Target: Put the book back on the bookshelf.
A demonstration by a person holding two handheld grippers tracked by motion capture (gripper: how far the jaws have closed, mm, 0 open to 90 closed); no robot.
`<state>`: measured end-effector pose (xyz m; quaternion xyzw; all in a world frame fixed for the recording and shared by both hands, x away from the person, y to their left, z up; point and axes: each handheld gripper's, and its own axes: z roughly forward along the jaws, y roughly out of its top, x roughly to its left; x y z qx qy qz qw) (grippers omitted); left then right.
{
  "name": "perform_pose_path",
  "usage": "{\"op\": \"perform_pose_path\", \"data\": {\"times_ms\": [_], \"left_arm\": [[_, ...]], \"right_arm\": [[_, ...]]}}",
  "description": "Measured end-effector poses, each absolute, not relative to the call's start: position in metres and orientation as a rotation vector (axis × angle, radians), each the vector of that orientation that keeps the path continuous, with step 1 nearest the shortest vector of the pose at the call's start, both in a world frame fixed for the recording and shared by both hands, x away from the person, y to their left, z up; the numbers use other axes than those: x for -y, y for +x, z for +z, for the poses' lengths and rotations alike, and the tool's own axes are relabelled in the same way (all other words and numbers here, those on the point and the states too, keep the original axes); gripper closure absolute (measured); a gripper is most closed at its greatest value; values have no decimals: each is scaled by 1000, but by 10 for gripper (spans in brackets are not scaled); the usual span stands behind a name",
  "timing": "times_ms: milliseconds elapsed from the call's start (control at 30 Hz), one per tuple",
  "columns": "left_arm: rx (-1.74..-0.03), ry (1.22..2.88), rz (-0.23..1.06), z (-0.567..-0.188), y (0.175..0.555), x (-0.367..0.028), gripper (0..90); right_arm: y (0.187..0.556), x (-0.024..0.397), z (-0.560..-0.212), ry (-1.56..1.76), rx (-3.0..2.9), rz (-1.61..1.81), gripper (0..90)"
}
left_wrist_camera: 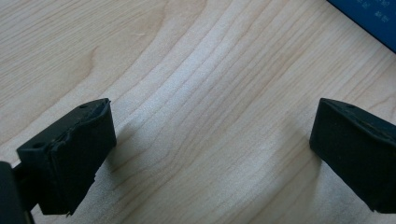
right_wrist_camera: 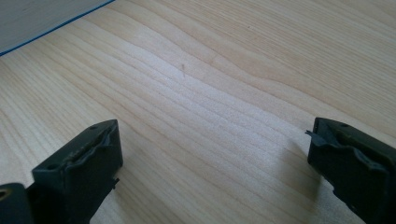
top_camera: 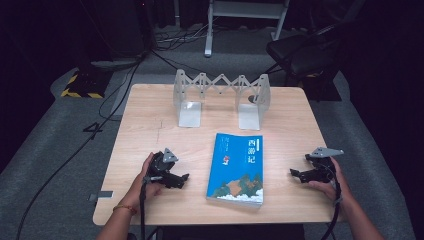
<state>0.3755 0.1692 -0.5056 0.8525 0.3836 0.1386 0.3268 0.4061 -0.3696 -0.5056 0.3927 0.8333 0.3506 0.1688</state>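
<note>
A blue book (top_camera: 237, 168) with white Chinese lettering lies flat on the wooden table (top_camera: 150, 115), front cover up, near the front centre. My left gripper (top_camera: 184, 178) rests low over the table just left of the book, its jaws wide apart over bare wood (left_wrist_camera: 210, 140). A corner of the blue book (left_wrist_camera: 369, 18) shows at the upper right of the left gripper view. My right gripper (top_camera: 295, 174) sits to the right of the book, jaws also wide apart with nothing between them (right_wrist_camera: 210, 158). The book's pale page edge (right_wrist_camera: 37, 18) shows at the upper left there.
A grey metal expandable bookend rack (top_camera: 221, 92) stands at the back of the table, its two base plates lying flat toward me. Beyond the table are cables on the floor, a black chair (top_camera: 305, 52) at the back right and a white frame leg (top_camera: 209, 30).
</note>
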Motion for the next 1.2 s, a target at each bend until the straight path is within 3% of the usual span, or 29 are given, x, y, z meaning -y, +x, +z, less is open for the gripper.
{"op": "perform_pose_path", "data": {"times_ms": [567,633,667,767,900,1200], "left_arm": [[-866,2284,301,-506,331,-164,2],[-859,2284,299,-506,324,-161,2],[-843,2290,297,-506,319,-158,3],[-844,2290,296,-506,318,-155,3],[-827,2297,290,-506,318,-154,2],[-801,2302,277,-506,319,-143,2]], "right_arm": [[407,366,-504,1133,-2368,975,40],[404,362,-503,1099,-2390,987,92],[400,358,-500,1039,-2408,996,214],[393,348,-494,958,-2416,992,172],[383,330,-485,866,-2450,1030,234],[365,292,-482,660,-2587,1013,239]]}}
